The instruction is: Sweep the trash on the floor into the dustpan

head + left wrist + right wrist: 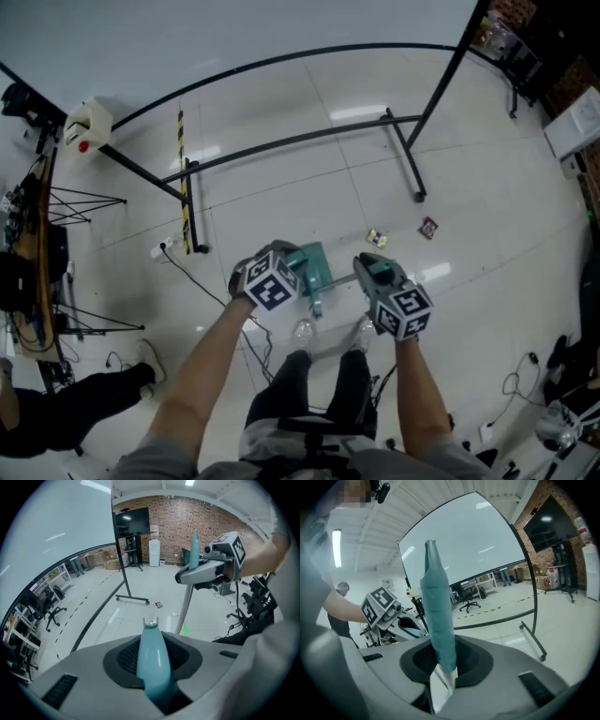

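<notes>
My left gripper (286, 266) (152, 667) is shut on the teal handle (152, 654) of a teal dustpan (313, 263), which sits on the white floor just ahead of my feet. My right gripper (371, 266) (440, 663) is shut on the teal grip (438, 606) of a broom. In the left gripper view its metal pole (186, 611) runs down to the floor. The broom head is hidden. Two bits of trash lie beyond the dustpan: a yellowish wrapper (377, 238) and a dark wrapper (428, 227) (159, 604).
A whiteboard on a black wheeled frame (418, 194) stands across the floor ahead. A yellow-black strip (183, 187), a power strip with cable (159, 249) and tripod legs (84, 201) lie to the left. A person's leg (84, 398) stretches out at lower left.
</notes>
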`<state>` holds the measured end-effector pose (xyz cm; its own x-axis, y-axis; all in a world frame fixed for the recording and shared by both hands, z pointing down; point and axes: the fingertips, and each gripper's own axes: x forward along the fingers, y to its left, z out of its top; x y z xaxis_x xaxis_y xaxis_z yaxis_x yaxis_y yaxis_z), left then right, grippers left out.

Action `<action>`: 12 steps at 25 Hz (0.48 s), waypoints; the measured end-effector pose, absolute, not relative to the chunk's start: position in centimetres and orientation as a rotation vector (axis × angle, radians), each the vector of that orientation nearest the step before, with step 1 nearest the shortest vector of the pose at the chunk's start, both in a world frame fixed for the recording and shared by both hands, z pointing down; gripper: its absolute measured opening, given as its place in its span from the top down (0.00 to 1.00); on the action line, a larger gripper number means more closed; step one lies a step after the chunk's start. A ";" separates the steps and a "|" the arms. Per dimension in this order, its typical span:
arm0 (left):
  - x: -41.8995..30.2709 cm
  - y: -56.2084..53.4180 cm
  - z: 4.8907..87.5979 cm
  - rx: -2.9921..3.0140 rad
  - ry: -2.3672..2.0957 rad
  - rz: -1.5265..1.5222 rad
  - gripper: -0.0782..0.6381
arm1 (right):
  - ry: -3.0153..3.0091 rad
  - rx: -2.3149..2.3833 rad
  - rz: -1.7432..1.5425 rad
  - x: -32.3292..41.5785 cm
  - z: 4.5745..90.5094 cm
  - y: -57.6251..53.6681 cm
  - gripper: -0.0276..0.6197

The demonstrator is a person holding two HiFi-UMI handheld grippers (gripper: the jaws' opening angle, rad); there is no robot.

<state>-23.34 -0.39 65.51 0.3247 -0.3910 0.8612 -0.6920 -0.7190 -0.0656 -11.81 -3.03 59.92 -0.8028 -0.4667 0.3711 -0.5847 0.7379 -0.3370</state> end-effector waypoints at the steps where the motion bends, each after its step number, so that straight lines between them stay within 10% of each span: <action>1: -23.7 -0.2 65.3 2.284 -0.965 1.348 0.75 | -2.681 0.830 0.655 -12.1 59.3 -2.9 0.87; 12: -23.2 -1.6 63.8 2.373 -0.875 1.345 0.75 | -2.629 1.131 0.530 -5.7 51.5 -4.8 0.87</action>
